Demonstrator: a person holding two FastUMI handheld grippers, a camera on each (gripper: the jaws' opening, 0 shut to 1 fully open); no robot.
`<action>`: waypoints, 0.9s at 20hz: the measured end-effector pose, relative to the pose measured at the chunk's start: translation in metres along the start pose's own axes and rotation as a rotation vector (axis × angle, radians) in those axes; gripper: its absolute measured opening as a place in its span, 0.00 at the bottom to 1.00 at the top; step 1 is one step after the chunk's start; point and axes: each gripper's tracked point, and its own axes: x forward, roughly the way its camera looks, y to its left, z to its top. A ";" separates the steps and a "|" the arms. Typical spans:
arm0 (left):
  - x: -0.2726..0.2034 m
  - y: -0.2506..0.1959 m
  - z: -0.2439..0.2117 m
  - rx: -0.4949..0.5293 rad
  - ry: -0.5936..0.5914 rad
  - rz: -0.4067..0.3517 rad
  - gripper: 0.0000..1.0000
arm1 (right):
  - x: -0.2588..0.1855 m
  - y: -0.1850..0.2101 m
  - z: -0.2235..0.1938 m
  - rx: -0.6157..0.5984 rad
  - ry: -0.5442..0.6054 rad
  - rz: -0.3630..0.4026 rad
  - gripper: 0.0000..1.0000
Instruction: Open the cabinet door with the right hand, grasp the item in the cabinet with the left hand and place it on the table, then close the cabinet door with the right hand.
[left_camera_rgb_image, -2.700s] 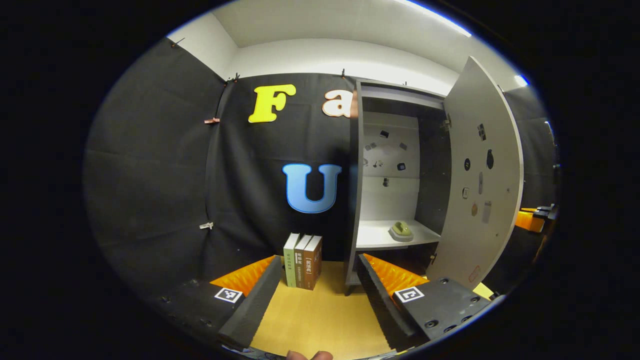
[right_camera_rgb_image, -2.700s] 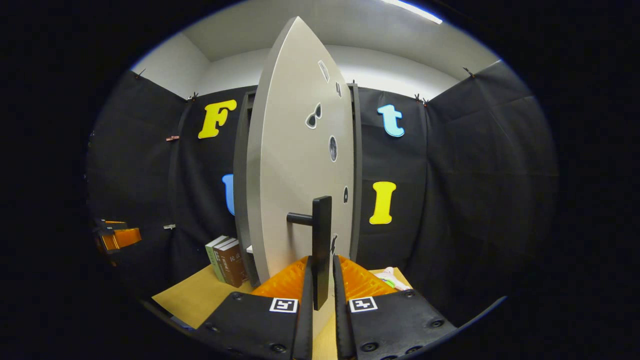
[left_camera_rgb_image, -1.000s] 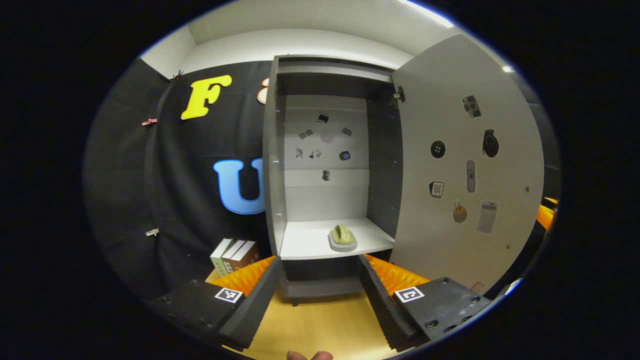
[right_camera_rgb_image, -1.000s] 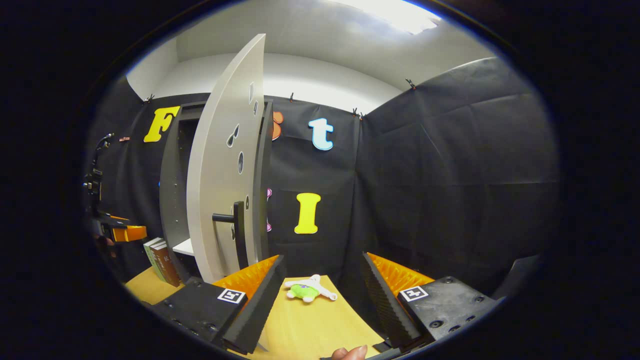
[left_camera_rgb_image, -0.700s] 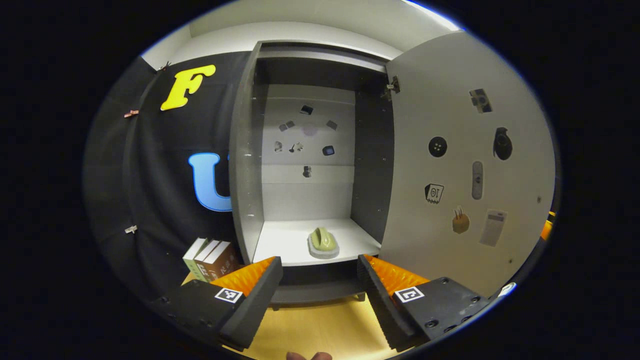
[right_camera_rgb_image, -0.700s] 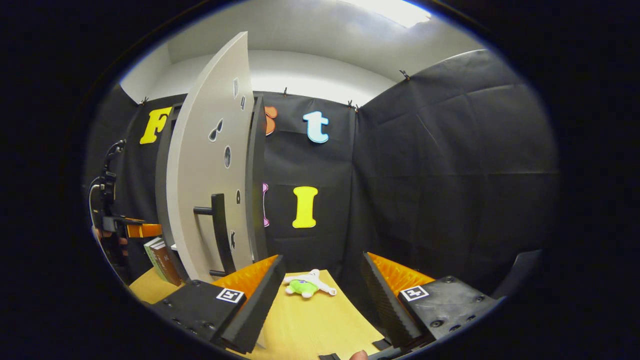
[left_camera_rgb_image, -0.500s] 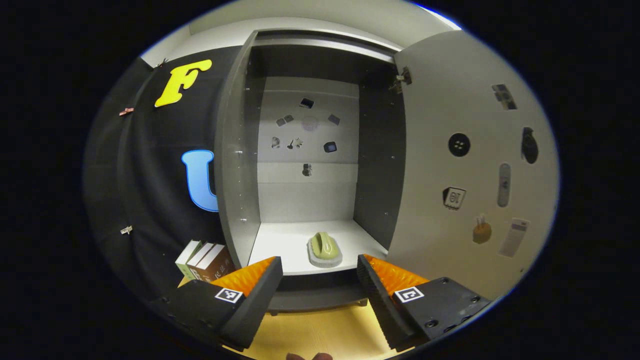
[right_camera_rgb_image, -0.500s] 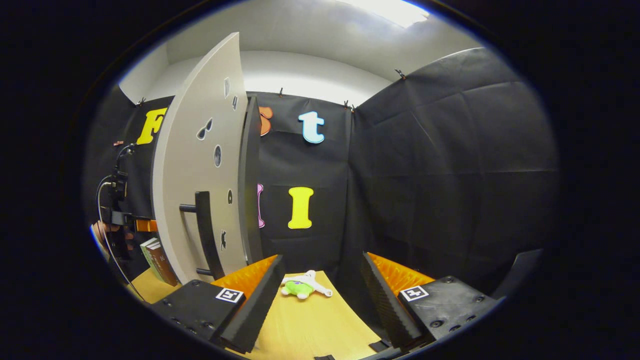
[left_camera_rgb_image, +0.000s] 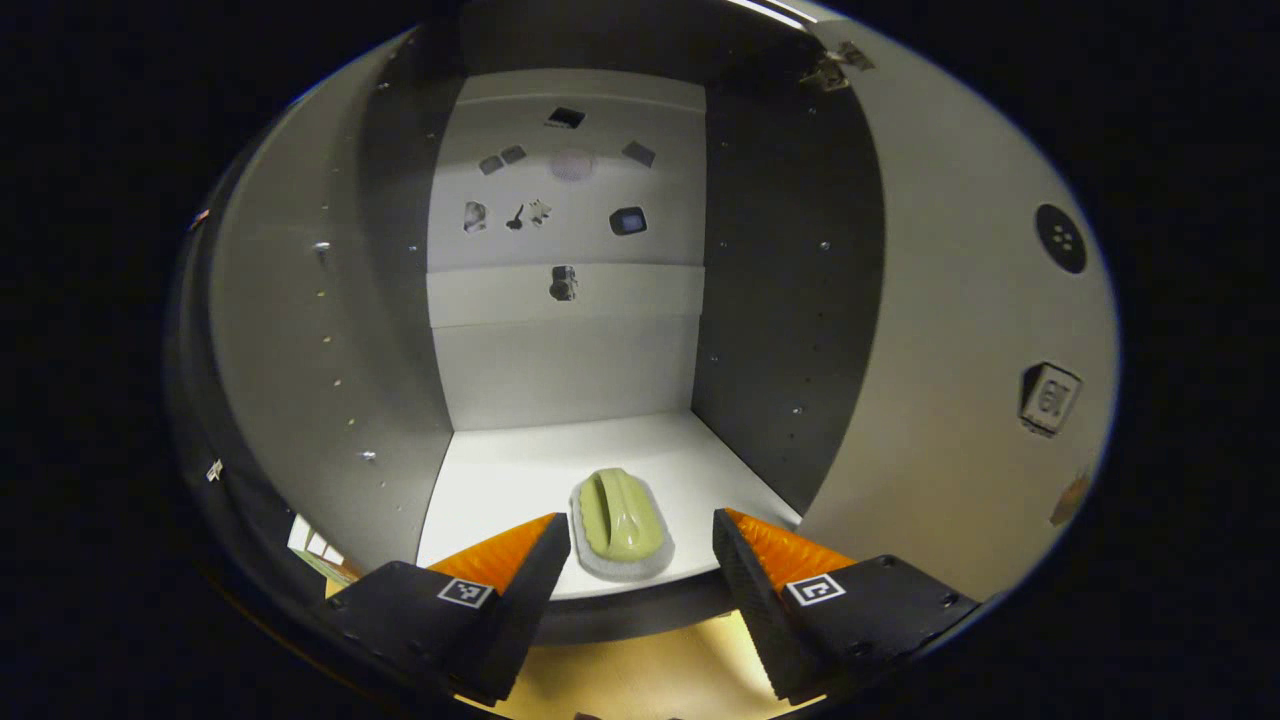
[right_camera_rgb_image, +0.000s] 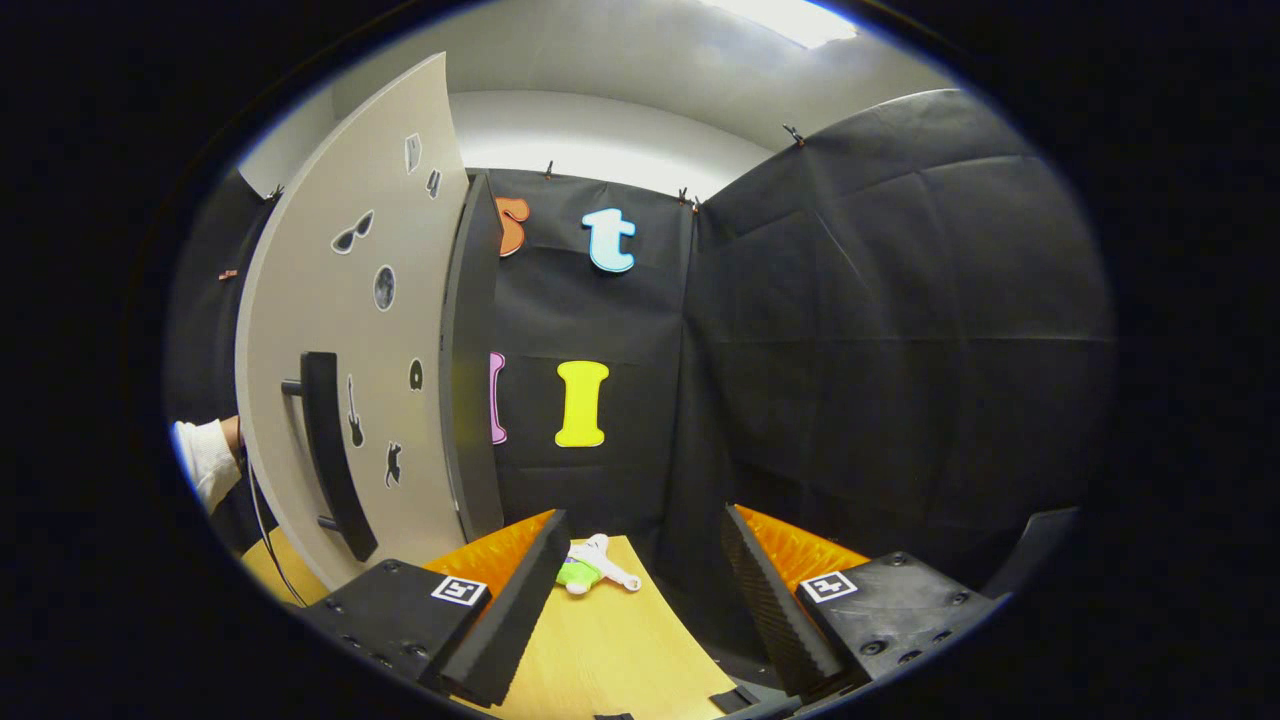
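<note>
In the left gripper view, the tall grey cabinet's left inner wall (left_camera_rgb_image: 290, 330) curves past first, then the white shelf (left_camera_rgb_image: 500, 480) it carries, and near the front edge of that shelf lies the task's item, a small olive-green brush with a humped handle on a pale scrubbing base (left_camera_rgb_image: 620, 520), lengthwise toward the back panel. The left gripper (left_camera_rgb_image: 640, 535) stands with its jaws wide apart, one finger to each side of the brush's near end and neither touching it. To do the grasp well, the person would likely push in along the shelf until the pads flank the humped handle across its narrow width, keep the lower edges clear of the shelf lip, and close squarely so that the rounded handle does not squirt forward. Right of the brush, the pale grey cabinet door (left_camera_rgb_image: 980, 330) stands swung wide. In the right gripper view, that door's outer face and its black bar handle (right_camera_rgb_image: 325, 455) lie to the left; the right gripper (right_camera_rgb_image: 640, 570) is wide open too, holding nothing, over the light wooden table (right_camera_rgb_image: 620, 650) just short of a small green-and-white plush toy (right_camera_rgb_image: 590, 565). Compared with half a second before, the left gripper has come much nearer the shelf, and the right has drifted farther right of the door.
</note>
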 end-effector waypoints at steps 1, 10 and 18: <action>0.015 0.000 0.000 0.012 0.016 0.007 0.90 | 0.002 -0.004 -0.003 0.000 0.006 0.000 0.98; 0.102 0.007 -0.032 0.040 0.155 0.058 0.72 | 0.009 -0.027 -0.010 0.000 0.039 -0.021 0.98; 0.108 0.027 -0.029 0.054 0.138 0.109 0.28 | -0.005 -0.031 -0.004 -0.006 0.025 -0.042 0.98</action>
